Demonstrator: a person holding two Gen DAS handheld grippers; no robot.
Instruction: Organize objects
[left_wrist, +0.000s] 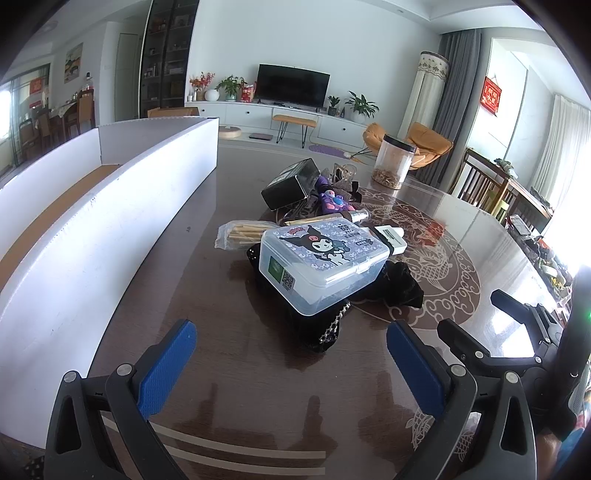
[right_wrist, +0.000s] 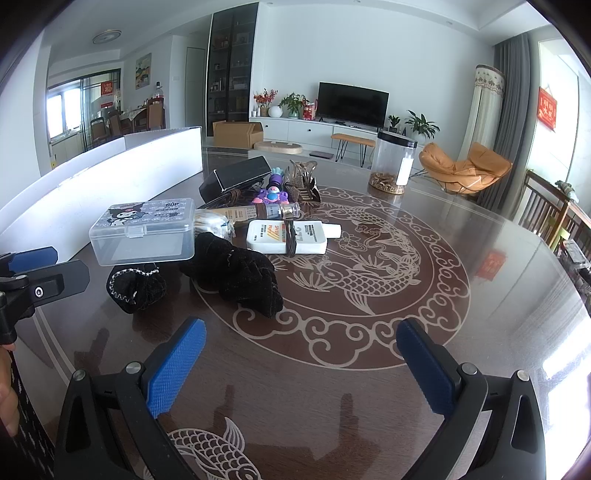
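The left gripper (left_wrist: 291, 339) hangs low over the dark glossy table (left_wrist: 229, 369) with its blue-padded jaws spread wide and nothing between them, and the right gripper (right_wrist: 301, 338) hovers the same way, wide apart and empty, over the pale carp pattern (right_wrist: 354, 273) inlaid in the tabletop. Just beyond the left gripper's fingers lies the heap of things to be sorted. Nearest is a clear plastic box (left_wrist: 317, 264) with a cartoon character on its lid, resting tilted on top of a crumpled black velvet pouch (left_wrist: 400, 286); from the right wrist view the box (right_wrist: 144, 232) sits at the left of the pile, and the black pouch (right_wrist: 236, 273) spreads out near and to the right of it. To the right of the box lies a flat white bottle (right_wrist: 291, 236) with a dark band around its middle, lying on its side. Behind the box is a small bag of pale sticks (left_wrist: 240, 230), and farther back a purple toy (right_wrist: 272, 195), a small glass vial (right_wrist: 286, 210) lying down, and a black rectangular box (right_wrist: 236, 175) tipped on its edge. Well apart from the pile, at the far right, a tall clear jar (right_wrist: 393, 162) with a black lid stands upright with brown bits at its bottom. Along the left side of the table runs a long white open tray (left_wrist: 92, 206) with a brown floor, its near wall just beside the heap.
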